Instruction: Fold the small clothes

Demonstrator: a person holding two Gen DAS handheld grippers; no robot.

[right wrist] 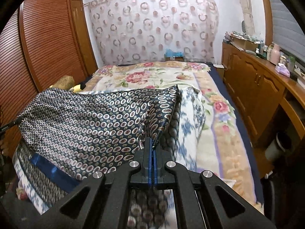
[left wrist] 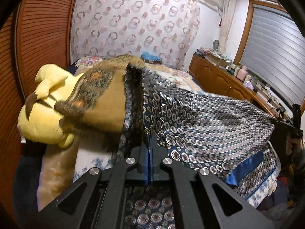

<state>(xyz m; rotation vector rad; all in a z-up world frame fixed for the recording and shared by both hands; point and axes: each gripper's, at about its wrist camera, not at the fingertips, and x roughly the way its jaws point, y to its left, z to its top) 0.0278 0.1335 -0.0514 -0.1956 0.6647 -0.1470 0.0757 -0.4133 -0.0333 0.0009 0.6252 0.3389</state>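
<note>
A dark blue silky garment (left wrist: 209, 118) printed with small rings and medallions hangs stretched between both grippers above the bed. In the left wrist view my left gripper (left wrist: 150, 143) is shut on one of its edges, and the cloth runs right to the other gripper (left wrist: 294, 126) at the frame's edge. The right wrist view shows my right gripper (right wrist: 152, 144) shut on the opposite edge of the garment (right wrist: 85, 118). From there the cloth spreads left toward the left gripper (right wrist: 8, 126). A plain blue band (right wrist: 49, 168) shows at its lower hem.
A bed with a floral blanket (right wrist: 156, 74) lies ahead, with blue-and-white cloth (right wrist: 190, 114) under the garment. A yellow plush toy (left wrist: 43, 114) and a tan fur-trimmed piece (left wrist: 110, 95) sit at the left. A louvred wardrobe (right wrist: 47, 38) stands left and a cluttered wooden cabinet (right wrist: 257, 87) right.
</note>
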